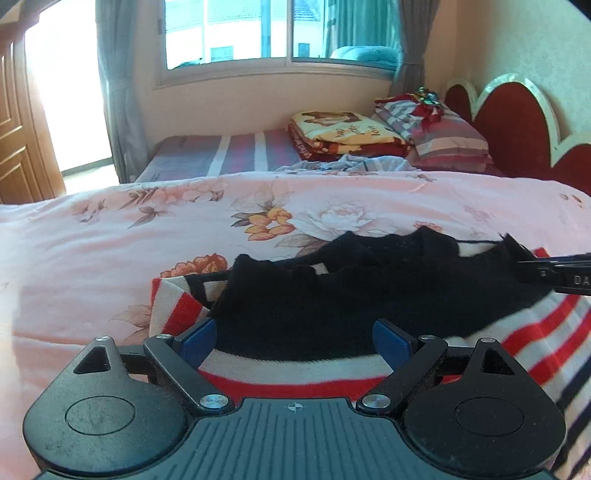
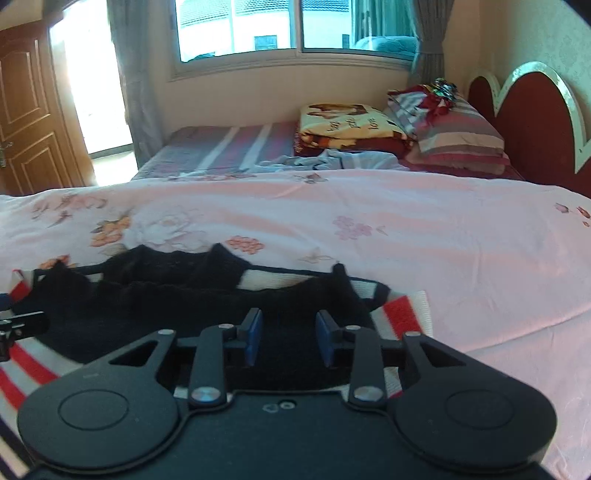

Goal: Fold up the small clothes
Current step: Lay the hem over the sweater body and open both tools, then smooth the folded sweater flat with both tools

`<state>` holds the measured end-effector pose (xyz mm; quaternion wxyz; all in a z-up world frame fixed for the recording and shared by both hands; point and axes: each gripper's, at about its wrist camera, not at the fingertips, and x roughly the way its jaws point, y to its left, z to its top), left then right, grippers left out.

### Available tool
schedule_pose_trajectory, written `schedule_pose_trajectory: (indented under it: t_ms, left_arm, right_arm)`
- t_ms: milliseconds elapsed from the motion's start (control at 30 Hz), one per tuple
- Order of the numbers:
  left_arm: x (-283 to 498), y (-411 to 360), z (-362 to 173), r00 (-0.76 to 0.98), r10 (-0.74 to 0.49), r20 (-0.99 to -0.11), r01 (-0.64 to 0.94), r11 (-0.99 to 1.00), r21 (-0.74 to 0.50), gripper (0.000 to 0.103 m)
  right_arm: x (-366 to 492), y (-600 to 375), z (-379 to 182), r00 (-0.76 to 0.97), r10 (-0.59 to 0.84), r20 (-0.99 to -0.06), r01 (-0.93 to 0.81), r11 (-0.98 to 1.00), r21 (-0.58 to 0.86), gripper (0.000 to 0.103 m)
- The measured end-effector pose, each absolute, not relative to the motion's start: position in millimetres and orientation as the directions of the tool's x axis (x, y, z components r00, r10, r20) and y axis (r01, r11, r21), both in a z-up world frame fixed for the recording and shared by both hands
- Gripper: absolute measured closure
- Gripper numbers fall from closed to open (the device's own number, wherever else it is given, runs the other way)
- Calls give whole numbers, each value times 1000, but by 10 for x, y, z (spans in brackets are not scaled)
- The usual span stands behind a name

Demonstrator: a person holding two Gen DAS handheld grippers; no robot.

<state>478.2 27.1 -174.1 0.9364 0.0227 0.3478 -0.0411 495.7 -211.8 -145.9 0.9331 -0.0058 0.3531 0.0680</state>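
Fold just laid: black garment rests atop the striped sweater on the bed. Left hand-held gripper wide, right hand-held gripper narrow, both empty. Next: re-grip an edge.

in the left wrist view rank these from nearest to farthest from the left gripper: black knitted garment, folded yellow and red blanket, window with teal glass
1. black knitted garment: just ahead of the left gripper, lying on a striped cloth.
2. folded yellow and red blanket: across the bed, upper right of centre.
3. window with teal glass: on the back wall, top centre.
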Motion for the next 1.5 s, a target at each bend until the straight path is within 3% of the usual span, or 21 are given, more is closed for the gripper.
schedule_pose_trajectory:
  t_ms: [167, 233, 300, 600, 733, 900, 1067, 1100, 1167, 1267, 1400, 1433, 1500]
  left_arm:
    - [4660, 129, -1854, 713, -75, -697, 111, 994, 7, 12]
    - [4679, 193, -1974, 688, -71, -722, 91, 996, -12, 12]
    - [4626, 273, -2041, 699, -62, -712, 70, 997, -18, 5]
    - [4338, 492, -1984, 702, -12, -712, 31, 999, 13, 5]
    - [4183, 559, -1844, 695, 5, -719, -12, 1000, -5, 5]
    - [3990, 387, -1772, 713, -22, -701, 57, 998, 27, 5]
    - [3942, 336, -2016, 694, -4, -720, 78, 995, 69, 0]
    - [3925, 314, -2017, 694, 0, -720, 88, 992, 86, 0]
    - [3935, 334, -2005, 685, -8, -729, 92, 993, 76, 0]
    - [3960, 339, -1975, 668, -8, -744, 91, 993, 71, 0]
    - [3917, 344, -2003, 673, -11, -740, 108, 991, 84, 0]
    - [3903, 350, -2013, 676, -12, -736, 111, 990, 86, 0]
    - [3898, 336, -2013, 678, -6, -735, 108, 990, 92, 0]
  right_arm:
    - [4646, -1685, -1478, 715, 191, -673, -240, 971, 20, 73]
    - [4590, -1563, -1549, 717, 152, -681, -257, 965, -55, 73]
    - [4604, -1565, -1653, 706, 95, -701, -249, 961, -121, 73]
    - [4398, -2213, -1728, 730, 13, -683, -134, 983, -124, 75]
    - [4308, -2060, -1598, 727, -27, -686, -92, 986, -136, 73]
    - [3967, -1685, -1441, 757, 75, -649, -155, 986, -67, 70]
    - [3861, -1410, -1672, 714, 19, -700, -154, 980, -130, 70]
    - [3822, -1439, -1735, 730, 16, -683, -151, 979, -139, 69]
    - [3779, -1510, -1756, 742, -11, -670, -114, 983, -143, 56]
    - [3789, -1629, -1674, 711, -17, -703, -59, 995, -84, 55]
    - [3599, -1719, -1667, 727, -115, -677, 11, 988, -156, 56]
    - [3595, -1796, -1796, 698, -156, -698, 26, 981, -194, 53]
    - [3507, -1981, -1868, 716, -125, -687, 48, 990, -130, 44]
